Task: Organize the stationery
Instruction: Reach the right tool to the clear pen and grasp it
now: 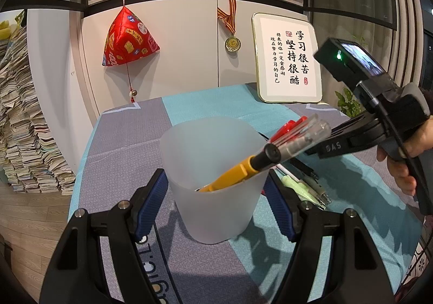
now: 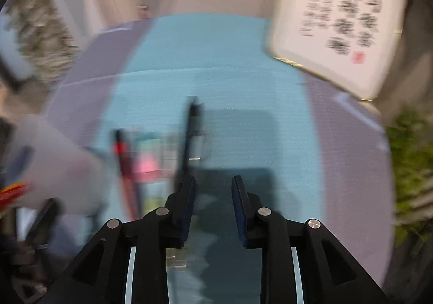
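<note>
Left wrist: fingers (image 1: 216, 190) gripping cup (image 1: 213, 185), loose pens (image 1: 305, 187) beside; right fingers (image 2: 213, 206) apart, empty

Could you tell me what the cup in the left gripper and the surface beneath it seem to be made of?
Cup: probably frosted translucent plastic; the yellow pen inside shows only as a blurred shape through its matte wall. Table cover: seemingly woven fabric or textured vinyl, given its fine herringbone pattern in grey and teal panels; which one cannot be told.
</note>
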`<state>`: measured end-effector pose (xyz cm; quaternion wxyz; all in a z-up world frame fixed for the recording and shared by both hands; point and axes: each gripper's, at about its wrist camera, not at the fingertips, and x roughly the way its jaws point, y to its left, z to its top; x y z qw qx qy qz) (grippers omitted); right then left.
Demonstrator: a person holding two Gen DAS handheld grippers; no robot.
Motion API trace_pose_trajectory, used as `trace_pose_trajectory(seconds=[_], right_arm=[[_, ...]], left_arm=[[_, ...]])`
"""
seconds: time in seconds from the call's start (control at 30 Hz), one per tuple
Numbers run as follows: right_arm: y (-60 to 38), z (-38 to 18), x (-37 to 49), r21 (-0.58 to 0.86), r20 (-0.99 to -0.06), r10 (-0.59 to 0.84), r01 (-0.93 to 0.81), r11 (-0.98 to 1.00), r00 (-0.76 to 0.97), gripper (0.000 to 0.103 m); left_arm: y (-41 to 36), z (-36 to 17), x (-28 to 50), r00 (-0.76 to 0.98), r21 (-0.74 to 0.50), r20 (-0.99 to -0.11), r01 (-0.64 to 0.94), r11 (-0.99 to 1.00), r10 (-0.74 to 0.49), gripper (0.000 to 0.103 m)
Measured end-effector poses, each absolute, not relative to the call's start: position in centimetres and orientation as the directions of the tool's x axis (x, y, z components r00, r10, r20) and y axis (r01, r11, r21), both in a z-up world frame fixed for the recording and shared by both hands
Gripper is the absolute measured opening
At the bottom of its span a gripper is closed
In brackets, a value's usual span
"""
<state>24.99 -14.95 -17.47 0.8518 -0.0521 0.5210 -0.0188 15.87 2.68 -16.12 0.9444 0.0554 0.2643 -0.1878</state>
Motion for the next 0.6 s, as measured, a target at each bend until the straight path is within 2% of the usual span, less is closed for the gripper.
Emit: trace_pose_trajectory(seconds=[0.07, 0.13, 0.17, 0.37, 0.57, 0.6], right_arm=[[-16.4, -17.5, 24.9, -0.030, -0.892, -0.033, 0.013, 0.999, 0.452, 0.026], [-17.5, -17.1, 24.5, 0.115, -0.887, 0.096, 0.014, 0.993, 0.452, 0.026], [-17.5, -16.8, 24.3, 0.129, -0.880, 0.111, 0.007, 0.992, 0.462, 0.026], [-15.5, -16.9, 24.4, 0.165, -0.882, 0.182, -0.078, 0.983, 0.434, 0.026], [-14.4, -17.8, 24.9, 0.110, -0.892, 0.132, -0.076, 0.991, 0.432, 0.027], [-14.6, -17.9, 25.0, 0.065, -0.899, 0.084, -0.058, 0.996, 0.429, 0.027]], left_arm=[[2.7, -16.1, 15.9, 0.790, 0.006, -0.520, 0.384, 0.923, -0.325, 0.071], [2.7, -16.2, 15.9, 0.790, 0.008, -0.520, 0.384, 0.923, -0.324, 0.071], [2.7, -16.2, 15.8, 0.790, 0.008, -0.520, 0.384, 0.923, -0.324, 0.071], [2.7, -16.2, 15.9, 0.789, 0.006, -0.521, 0.384, 0.923, -0.325, 0.071], [2.8, -16.1, 16.0, 0.788, 0.006, -0.522, 0.384, 0.923, -0.325, 0.071], [2.8, -16.1, 15.9, 0.789, 0.005, -0.522, 0.384, 0.923, -0.325, 0.071]])
